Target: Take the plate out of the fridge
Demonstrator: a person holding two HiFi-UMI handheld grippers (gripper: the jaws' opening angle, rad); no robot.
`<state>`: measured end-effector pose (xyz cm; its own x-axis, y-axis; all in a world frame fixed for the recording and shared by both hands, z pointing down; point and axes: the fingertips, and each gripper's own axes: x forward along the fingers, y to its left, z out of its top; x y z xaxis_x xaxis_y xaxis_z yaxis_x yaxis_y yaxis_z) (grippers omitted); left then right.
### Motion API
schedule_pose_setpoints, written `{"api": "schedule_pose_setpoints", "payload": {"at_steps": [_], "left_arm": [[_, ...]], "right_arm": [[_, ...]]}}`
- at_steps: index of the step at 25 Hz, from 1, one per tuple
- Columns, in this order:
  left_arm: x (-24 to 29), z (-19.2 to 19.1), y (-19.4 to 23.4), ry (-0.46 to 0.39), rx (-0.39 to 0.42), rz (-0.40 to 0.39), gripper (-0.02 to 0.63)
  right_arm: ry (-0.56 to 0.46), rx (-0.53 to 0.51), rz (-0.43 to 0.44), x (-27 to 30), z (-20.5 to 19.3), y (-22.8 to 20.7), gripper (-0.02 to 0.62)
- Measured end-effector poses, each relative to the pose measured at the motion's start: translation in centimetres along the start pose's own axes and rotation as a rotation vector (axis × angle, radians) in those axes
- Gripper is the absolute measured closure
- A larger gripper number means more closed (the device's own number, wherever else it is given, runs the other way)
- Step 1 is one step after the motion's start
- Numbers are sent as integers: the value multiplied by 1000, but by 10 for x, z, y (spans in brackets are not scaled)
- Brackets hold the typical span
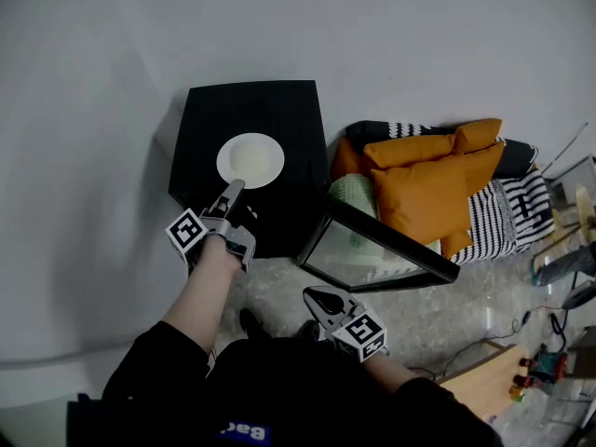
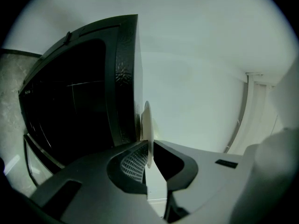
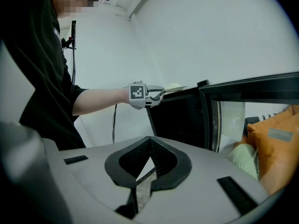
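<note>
A white plate (image 1: pixel 250 160) sits over the top of the black mini fridge (image 1: pixel 279 110); I cannot tell whether it rests on it. My left gripper (image 1: pixel 236 186) is shut on the plate's near rim. In the left gripper view the plate (image 2: pixel 146 125) shows edge-on, clamped between the jaws of the left gripper (image 2: pixel 147 146), beside the fridge (image 2: pixel 79 101). The fridge door (image 1: pixel 372 250) stands open. My right gripper (image 1: pixel 312 295) hovers low in front of the door, shut and holding nothing. In the right gripper view, beyond the right gripper (image 3: pixel 150 139), I see the left gripper (image 3: pixel 156 93) with the plate (image 3: pixel 174 87).
Orange cushions (image 1: pixel 433 180) and striped ones (image 1: pixel 498 212) are piled right of the fridge, with a pale green cloth (image 1: pixel 354 194) behind the door. White wall runs behind and left. A wooden board (image 1: pixel 484 380) and cables lie on the floor at lower right.
</note>
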<state>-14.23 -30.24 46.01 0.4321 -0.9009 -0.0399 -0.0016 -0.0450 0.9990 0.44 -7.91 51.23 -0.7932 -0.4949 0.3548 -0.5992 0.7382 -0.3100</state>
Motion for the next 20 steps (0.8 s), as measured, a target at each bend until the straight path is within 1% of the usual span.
{"api": "schedule_pose_setpoints", "payload": {"at_steps": [3,6,10,12,15,18,20], "left_arm": [[1,-1,0,12,5,-2,581],[1,0,0,9,-10,1,552],[2,2,-2,-13,-51,7,500],[1,4,-3,-24,-64,19,486],[-3,10,3,-40,-61,45,471],[-7,13,-7,-65,-76,60,434],[-6,9,-24,-67,-80,61,384]], "right_arm": [[-9,-5,-10,1,1,-3,589],[-19,-7,-8,2,3,-4,589],[-27,-5,-5,4,5,-6,589],[-28,-5,-3,4,6,-6,589],[-34,1,-3,2,7,-6,589],[-47,19,-8,-4,11,-5,589],[-57,25,-12,-4,14,-5,589]]}}
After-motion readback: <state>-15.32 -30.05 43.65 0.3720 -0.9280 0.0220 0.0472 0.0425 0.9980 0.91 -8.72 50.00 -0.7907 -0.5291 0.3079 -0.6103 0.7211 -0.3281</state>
